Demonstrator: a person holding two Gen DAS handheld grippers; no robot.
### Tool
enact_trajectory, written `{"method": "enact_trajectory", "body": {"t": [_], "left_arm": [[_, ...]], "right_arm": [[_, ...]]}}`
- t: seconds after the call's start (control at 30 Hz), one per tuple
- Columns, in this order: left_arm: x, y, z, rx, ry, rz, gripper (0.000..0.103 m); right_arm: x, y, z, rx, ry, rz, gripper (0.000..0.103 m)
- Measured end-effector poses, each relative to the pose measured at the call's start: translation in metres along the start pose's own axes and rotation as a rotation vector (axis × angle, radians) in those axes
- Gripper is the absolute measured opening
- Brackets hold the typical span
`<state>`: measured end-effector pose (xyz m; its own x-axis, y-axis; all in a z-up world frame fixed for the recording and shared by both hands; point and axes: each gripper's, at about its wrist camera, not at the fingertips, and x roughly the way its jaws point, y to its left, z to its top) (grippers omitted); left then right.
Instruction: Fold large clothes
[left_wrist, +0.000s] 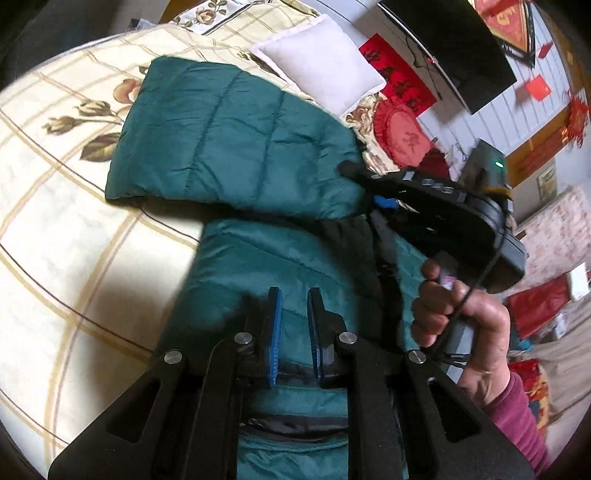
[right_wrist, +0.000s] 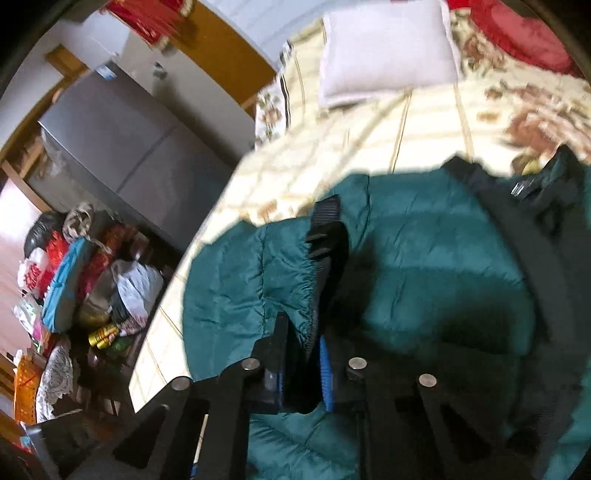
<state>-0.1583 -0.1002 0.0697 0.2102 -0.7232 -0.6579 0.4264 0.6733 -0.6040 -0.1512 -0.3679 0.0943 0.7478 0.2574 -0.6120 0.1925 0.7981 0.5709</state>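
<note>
R gripper (right_wrist: 301, 354) clamping sleeve cuff (right_wrist: 314, 288), teal jacket (right_wrist: 424, 258)

counts on the bed

one teal quilted jacket (left_wrist: 236, 136) lies on one floral bedsheet (left_wrist: 55, 229). one white pillow (left_wrist: 317, 70) and one red round cushion (left_wrist: 400, 134) sit beyond it. two grippers show: the left gripper (left_wrist: 294, 295) and the right gripper (right_wrist: 301, 332). one bare hand (left_wrist: 465, 317) is visible.
</note>
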Motion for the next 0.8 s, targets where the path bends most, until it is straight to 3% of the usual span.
{"method": "enact_trajectory", "body": {"t": [0.03,0.07,0.1,0.13,0.2,0.33,0.47,0.57,0.63,0.67,0.7,0.8], "left_arm": [[-0.002,-0.001,-0.001,-0.004,-0.003,-0.014,0.032],[-0.004,-0.002,-0.002,-0.008,-0.005,-0.026,0.058],[-0.007,-0.003,-0.003,-0.016,-0.003,-0.06,0.074],[-0.009,-0.004,-0.003,-0.026,-0.001,-0.105,0.099],[-0.014,-0.005,-0.004,-0.029,-0.015,-0.126,0.102],[-0.021,-0.011,-0.003,0.001,-0.037,-0.076,0.102],[-0.023,-0.014,-0.006,0.004,-0.037,-0.055,0.102],[-0.022,-0.016,-0.006,0.026,-0.041,-0.019,0.103],[-0.021,-0.018,-0.008,0.048,-0.041,0.015,0.103],[-0.02,-0.018,-0.01,0.058,-0.047,0.039,0.102],[-0.02,-0.017,-0.011,0.066,-0.05,0.055,0.103],[-0.016,-0.012,-0.016,0.089,-0.051,0.101,0.103]], "right_arm": [[-0.008,0.001,0.001,-0.011,-0.018,-0.008,0.012],[-0.018,0.002,0.003,-0.024,-0.042,-0.028,0.011],[-0.026,0.002,0.004,-0.029,-0.056,-0.043,0.009],[-0.036,0.001,0.005,-0.026,-0.075,-0.057,0.008],[-0.056,-0.007,0.008,-0.003,-0.123,-0.08,0.004],[-0.083,-0.027,0.012,0.052,-0.151,-0.088,0.004],[-0.07,-0.029,0.006,0.04,0.0,-0.078,0.004],[-0.05,-0.017,-0.008,-0.012,0.045,-0.064,0.006],[-0.03,-0.009,-0.014,-0.026,0.08,-0.053,0.032],[-0.018,-0.008,-0.016,-0.007,0.101,-0.037,0.061],[-0.008,-0.008,-0.018,0.022,0.117,-0.015,0.075],[0.017,-0.014,-0.02,0.058,0.135,-0.014,0.075]]}}
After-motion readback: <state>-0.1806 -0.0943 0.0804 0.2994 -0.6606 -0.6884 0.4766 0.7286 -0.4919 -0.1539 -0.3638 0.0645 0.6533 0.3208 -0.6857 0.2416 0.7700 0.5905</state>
